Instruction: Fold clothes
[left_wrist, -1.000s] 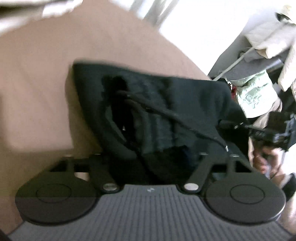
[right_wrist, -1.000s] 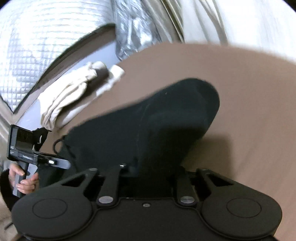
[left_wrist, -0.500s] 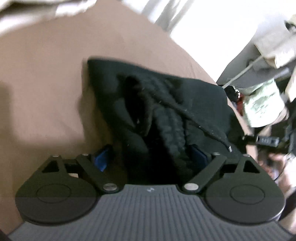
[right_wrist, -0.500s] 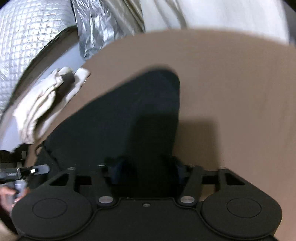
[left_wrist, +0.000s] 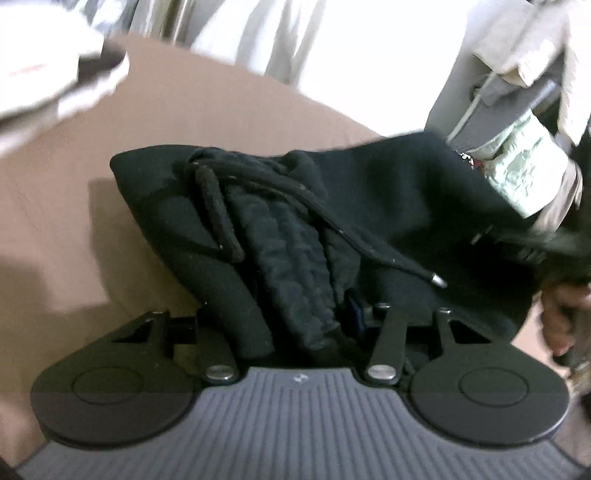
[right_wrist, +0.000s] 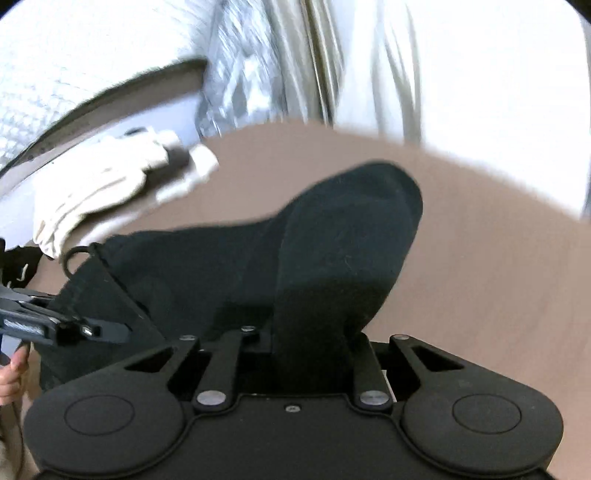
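A black drawstring garment (left_wrist: 388, 206) is stretched between both grippers above the brown surface (left_wrist: 221, 118). My left gripper (left_wrist: 295, 314) is shut on its gathered waistband, and a drawstring with a metal tip (left_wrist: 437, 281) hangs across the cloth. My right gripper (right_wrist: 310, 332) is shut on the other end of the garment (right_wrist: 347, 236), which rises as a fold in front of it. Cloth hides the fingertips of both. The left gripper also shows from the side in the right wrist view (right_wrist: 55, 326).
A cream garment (right_wrist: 103, 184) lies at the far left edge of the brown surface (right_wrist: 480, 258). Pale curtains (right_wrist: 443, 74) hang behind. A heap of clothes (left_wrist: 517, 147) sits to the right in the left wrist view.
Both grippers have closed on the garment; half a second ago the jaws stood wider with the blue pads showing. The garment has lifted and both views have tilted up toward the curtains.
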